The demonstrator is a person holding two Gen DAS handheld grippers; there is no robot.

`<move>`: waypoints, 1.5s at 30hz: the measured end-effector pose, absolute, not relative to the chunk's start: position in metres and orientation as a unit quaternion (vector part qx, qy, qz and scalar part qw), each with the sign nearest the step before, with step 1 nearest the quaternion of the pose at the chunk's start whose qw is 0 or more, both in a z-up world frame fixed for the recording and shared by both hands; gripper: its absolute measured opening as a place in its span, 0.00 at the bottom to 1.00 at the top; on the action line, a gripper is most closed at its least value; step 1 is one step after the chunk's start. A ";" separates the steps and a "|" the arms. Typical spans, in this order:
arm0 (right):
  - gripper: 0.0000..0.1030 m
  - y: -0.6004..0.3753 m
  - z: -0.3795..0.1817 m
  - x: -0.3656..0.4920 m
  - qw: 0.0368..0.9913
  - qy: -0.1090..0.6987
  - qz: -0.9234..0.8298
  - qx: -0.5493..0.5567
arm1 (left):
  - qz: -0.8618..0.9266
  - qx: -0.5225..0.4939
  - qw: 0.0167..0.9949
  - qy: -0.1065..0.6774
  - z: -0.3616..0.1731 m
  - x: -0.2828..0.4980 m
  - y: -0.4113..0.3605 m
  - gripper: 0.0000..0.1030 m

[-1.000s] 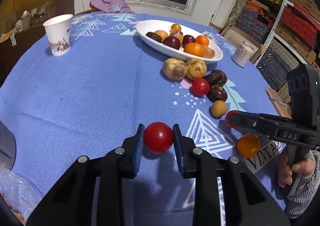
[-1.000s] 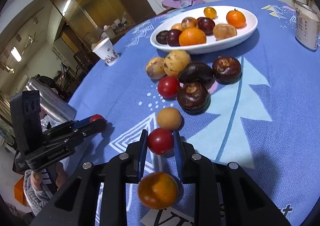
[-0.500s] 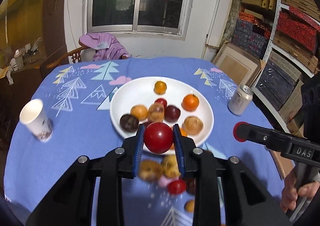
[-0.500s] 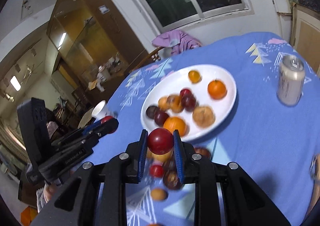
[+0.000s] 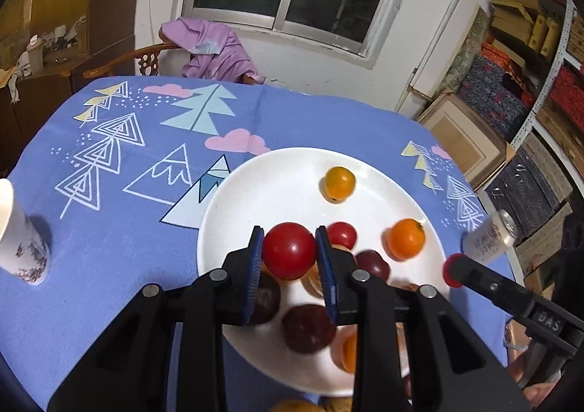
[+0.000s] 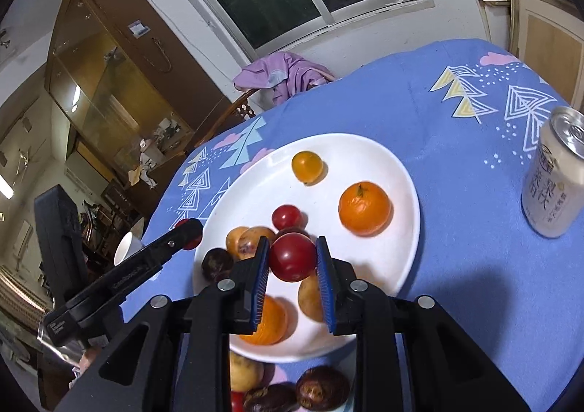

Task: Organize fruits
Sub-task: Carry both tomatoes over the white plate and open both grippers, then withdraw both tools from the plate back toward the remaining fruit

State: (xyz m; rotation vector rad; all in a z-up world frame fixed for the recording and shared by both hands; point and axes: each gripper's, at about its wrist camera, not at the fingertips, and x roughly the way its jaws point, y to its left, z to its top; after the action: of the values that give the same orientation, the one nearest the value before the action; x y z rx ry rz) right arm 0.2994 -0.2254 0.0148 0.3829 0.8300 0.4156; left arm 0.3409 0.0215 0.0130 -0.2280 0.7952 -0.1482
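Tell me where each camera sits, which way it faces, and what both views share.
Left wrist: on the left gripper, angled down over the white plate; its fingers clamp a red tomato.
Right wrist: on the right gripper, angled down at the plate from the other side; it grips a darker red tomato.
Shared: plate, can, and each other's gripper.

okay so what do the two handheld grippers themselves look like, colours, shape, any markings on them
Both are matte black plastic. The left gripper and right gripper each have two angular arms with silver round screw heads, and flat jaws lined with ribbed blue pads. Seen from the side in the other camera, each is a long slim bar on a boxy black handle, with raised lettering on the bar; the right one reads DAS. No cables show.
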 end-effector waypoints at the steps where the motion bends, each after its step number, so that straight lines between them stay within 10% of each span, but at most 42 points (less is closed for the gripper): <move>1: 0.25 -0.223 0.014 0.302 0.877 0.398 0.199 0.179 | -0.071 -0.111 0.912 0.388 0.009 0.347 0.022 0.27; 11: 0.26 -0.217 -0.011 0.323 0.873 0.418 0.183 0.171 | -0.066 -0.113 0.905 0.406 -0.017 0.376 0.030 0.28; 21: 0.28 -0.226 -0.001 0.319 0.872 0.406 0.189 0.198 | -0.061 -0.118 0.911 0.391 -0.007 0.364 0.033 0.56; 29: 0.43 -0.225 0.041 0.287 0.868 0.375 0.237 0.224 | -0.060 -0.134 0.923 0.356 0.026 0.330 0.040 0.83; 45: 0.76 -0.274 0.017 0.135 0.876 0.350 0.226 0.241 | -0.077 -0.062 0.926 0.366 0.010 0.156 0.021 0.91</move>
State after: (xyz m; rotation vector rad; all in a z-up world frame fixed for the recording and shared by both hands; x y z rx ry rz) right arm 0.1349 -0.2740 0.0171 0.5027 0.7309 0.4725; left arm 0.1557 0.0211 0.0097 -0.1264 0.7497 -0.1577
